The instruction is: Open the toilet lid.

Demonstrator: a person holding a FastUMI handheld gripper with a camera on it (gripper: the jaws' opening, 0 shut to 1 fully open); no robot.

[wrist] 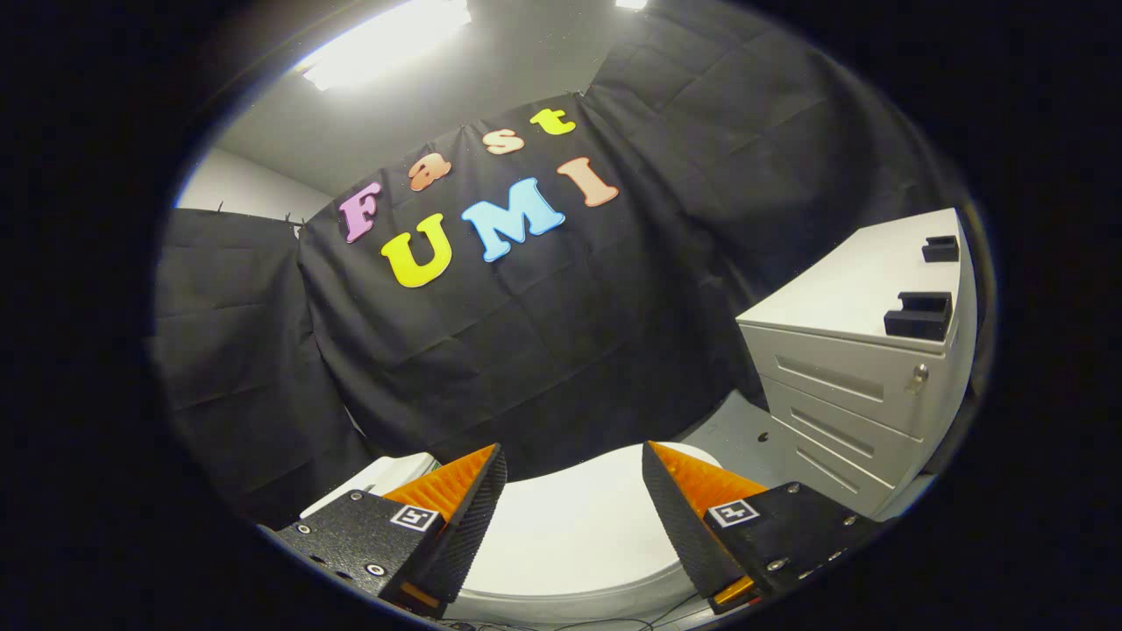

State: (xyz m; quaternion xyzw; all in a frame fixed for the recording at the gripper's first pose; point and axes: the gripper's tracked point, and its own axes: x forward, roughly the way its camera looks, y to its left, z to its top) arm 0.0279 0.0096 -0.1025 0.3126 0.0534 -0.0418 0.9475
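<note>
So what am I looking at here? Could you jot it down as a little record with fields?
place: booth with a black cloth wall
toilet lid: white, closed, lying flat below the fingers
gripper: fingers spread apart, holding nothing, above the lid
drawer cabinet: pale, beside the toilet, drawers closed
on cabinet top: two small black brackets
ceiling light: on
task state: lid not yet lifted

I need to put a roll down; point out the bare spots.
Bare: the cabinet top left of its two black brackets, and the floor strip between cabinet and toilet lid. The open gripper hovers over the closed lid.
</note>
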